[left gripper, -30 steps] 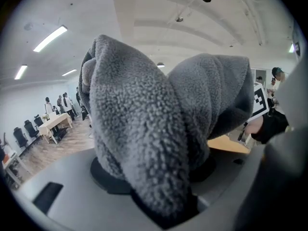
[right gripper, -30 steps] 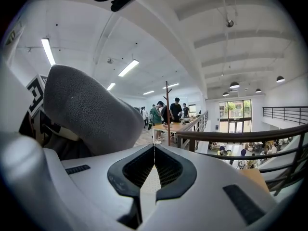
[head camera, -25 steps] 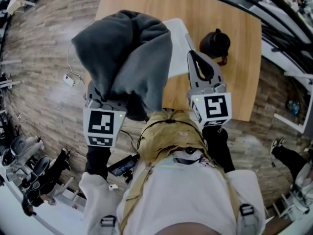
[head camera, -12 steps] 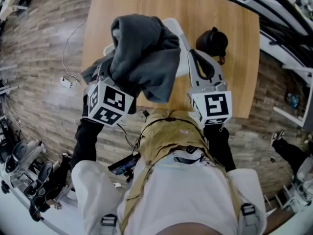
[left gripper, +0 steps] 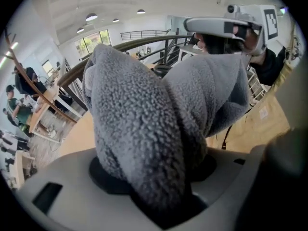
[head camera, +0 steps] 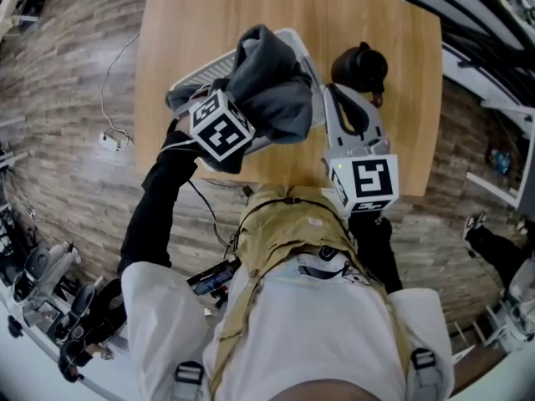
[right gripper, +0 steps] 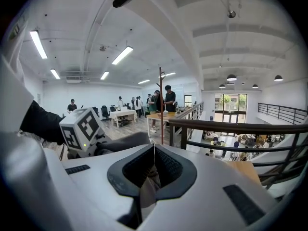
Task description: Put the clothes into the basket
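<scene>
A bulky grey fleece garment point(head camera: 272, 86) hangs from my left gripper point(head camera: 244, 111), whose jaws are shut on a thick fold of it. The fleece point(left gripper: 144, 114) fills the left gripper view and hides the fingertips of the left gripper point(left gripper: 154, 179). It droops over a white basket point(head camera: 199, 72) on the wooden table point(head camera: 209, 15), covering most of the basket. My right gripper point(head camera: 329, 92) is held just right of the basket, over the table's near edge. Its jaws are shut with nothing in them, and in the right gripper view the right gripper point(right gripper: 154, 150) shows its pads meeting.
A dark bundle point(head camera: 361, 67) lies on the table right of the basket, just beyond my right gripper. A white cable and plug point(head camera: 110, 139) trail on the plank floor at the left. The table's near edge runs close to the person's body.
My left gripper has swung forward and to the right, carrying the fleece from beside the table's left edge to above the basket. The right gripper has stayed where it was.
</scene>
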